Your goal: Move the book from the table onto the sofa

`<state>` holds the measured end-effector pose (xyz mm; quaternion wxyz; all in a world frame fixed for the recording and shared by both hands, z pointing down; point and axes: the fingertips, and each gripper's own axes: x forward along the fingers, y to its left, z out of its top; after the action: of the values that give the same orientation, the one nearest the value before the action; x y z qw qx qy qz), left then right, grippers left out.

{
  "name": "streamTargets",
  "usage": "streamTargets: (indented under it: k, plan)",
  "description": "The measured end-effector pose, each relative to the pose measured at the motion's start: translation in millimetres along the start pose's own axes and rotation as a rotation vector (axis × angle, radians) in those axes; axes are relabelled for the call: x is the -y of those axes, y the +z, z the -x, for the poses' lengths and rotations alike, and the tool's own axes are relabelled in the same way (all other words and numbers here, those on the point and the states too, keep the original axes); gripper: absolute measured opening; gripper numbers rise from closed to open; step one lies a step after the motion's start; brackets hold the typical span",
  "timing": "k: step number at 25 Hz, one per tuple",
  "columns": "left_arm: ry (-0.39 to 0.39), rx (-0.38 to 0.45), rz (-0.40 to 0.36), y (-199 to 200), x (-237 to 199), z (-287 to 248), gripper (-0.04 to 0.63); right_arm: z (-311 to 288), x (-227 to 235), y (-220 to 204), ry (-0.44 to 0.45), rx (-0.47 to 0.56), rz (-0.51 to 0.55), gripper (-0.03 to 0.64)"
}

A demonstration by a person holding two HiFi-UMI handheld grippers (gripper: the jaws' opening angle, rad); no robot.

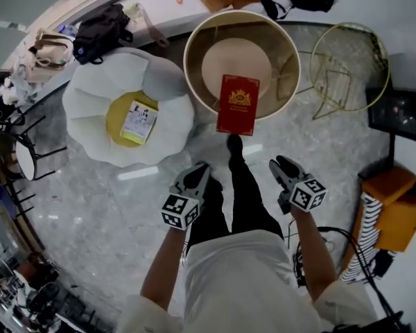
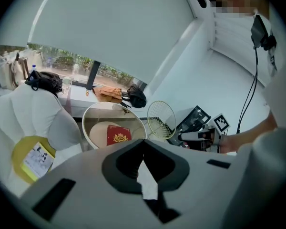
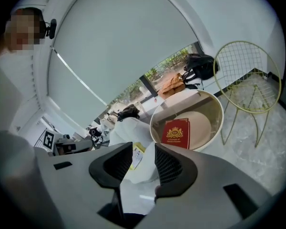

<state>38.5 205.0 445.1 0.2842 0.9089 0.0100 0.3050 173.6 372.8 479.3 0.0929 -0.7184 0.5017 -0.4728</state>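
A red book [image 1: 237, 105] with a gold crest lies on the round, gold-rimmed glass table [image 1: 291, 47], at its near edge. It also shows in the left gripper view as the red book [image 2: 118, 135] and in the right gripper view as the red book [image 3: 177, 133]. The white petal-shaped sofa [image 1: 90, 103] stands left of the table, with a small pale book [image 1: 139, 121] on its yellow seat. My left gripper [image 1: 200, 171] hangs short of the table, shut and empty [image 2: 143, 149]. My right gripper [image 1: 283, 165] is level with it, jaws apart with nothing between them [image 3: 143, 161].
The person's dark legs [image 1: 236, 200] stand between the grippers, a foot near the table. A gold wire chair [image 1: 347, 68] is right of the table, an orange box [image 1: 399, 200] and cables at the right. A black bag [image 1: 100, 26] lies behind the sofa, a black stool [image 1: 21, 144] at left.
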Motion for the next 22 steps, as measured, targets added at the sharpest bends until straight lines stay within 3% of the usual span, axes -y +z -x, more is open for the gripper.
streamTargets:
  k: [13,22]
  plan:
    - [0.084,-0.096,0.098,-62.5,-85.6,-146.8,0.006,-141.2,118.6,-51.4,0.085,-0.238,-0.12,0.216]
    - [0.153,-0.203,0.193,-123.5,-138.1,-208.3,0.071,-202.3,176.8,-102.8,0.112,-0.375,-0.235,0.261]
